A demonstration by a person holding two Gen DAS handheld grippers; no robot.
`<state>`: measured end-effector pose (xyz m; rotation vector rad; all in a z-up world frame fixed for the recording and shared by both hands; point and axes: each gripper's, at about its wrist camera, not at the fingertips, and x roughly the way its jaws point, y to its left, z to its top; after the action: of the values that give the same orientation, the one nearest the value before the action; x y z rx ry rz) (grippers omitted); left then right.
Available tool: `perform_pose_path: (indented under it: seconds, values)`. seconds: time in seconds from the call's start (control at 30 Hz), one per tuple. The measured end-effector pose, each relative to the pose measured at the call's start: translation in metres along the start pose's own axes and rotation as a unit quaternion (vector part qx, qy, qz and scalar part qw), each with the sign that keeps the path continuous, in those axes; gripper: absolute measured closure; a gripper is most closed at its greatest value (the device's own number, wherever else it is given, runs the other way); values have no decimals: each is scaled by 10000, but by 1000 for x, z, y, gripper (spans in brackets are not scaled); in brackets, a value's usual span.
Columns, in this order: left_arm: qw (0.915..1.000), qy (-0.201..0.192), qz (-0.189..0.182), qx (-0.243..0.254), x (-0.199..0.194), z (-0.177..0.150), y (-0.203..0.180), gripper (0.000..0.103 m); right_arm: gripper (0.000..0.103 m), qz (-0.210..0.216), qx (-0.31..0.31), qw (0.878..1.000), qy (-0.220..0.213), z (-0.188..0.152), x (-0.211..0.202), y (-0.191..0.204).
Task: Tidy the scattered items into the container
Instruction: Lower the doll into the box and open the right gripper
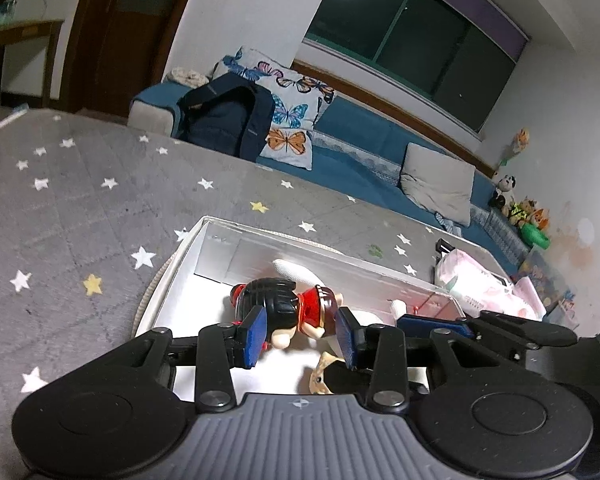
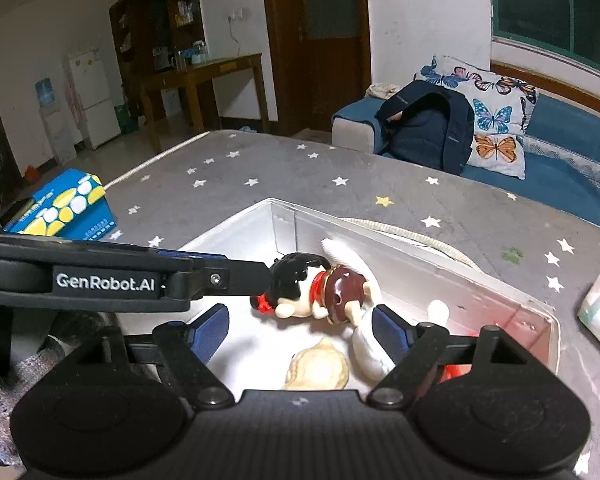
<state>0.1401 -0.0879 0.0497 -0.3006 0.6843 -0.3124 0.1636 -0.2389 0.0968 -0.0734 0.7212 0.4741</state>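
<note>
Doll [image 2: 320, 288] lies sideways in box [image 2: 420, 276], head toward the left gripper [image 2: 260, 276].

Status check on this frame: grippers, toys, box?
Left gripper open, right gripper open, neither holding anything. Doll figure lying inside white box. Nothing blocking.

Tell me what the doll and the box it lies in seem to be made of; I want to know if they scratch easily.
The doll looks like hard glossy plastic or glazed ceramic: sharp highlights sit on its black hair and brown body. The box looks like thin, smooth white card or plastic with a slight sheen on its inner walls; which one is unclear.
</note>
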Motion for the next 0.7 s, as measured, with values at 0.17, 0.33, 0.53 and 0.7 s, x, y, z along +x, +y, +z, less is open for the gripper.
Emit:
perform_pose_path:
  seconds: [0.17,0.33,0.53,0.7]
  values:
    - [9997,-32,75,236,-13,-9,-12,63,19,-188,-99,9997,-114,-10,-19,9]
    - [9983,-134,196,527,-25,-17,-24,63,18,-231,-65,9994,-239,-20,-37,16]
    - [9961,-256,243,805,-42,-29,-36,62,14,-317,-126,9985,-417,-32,-59,27]
    - [9933,-320,348,1051,-53,-43,-45,62,9,-448,-146,9975,-528,-44,-73,35]
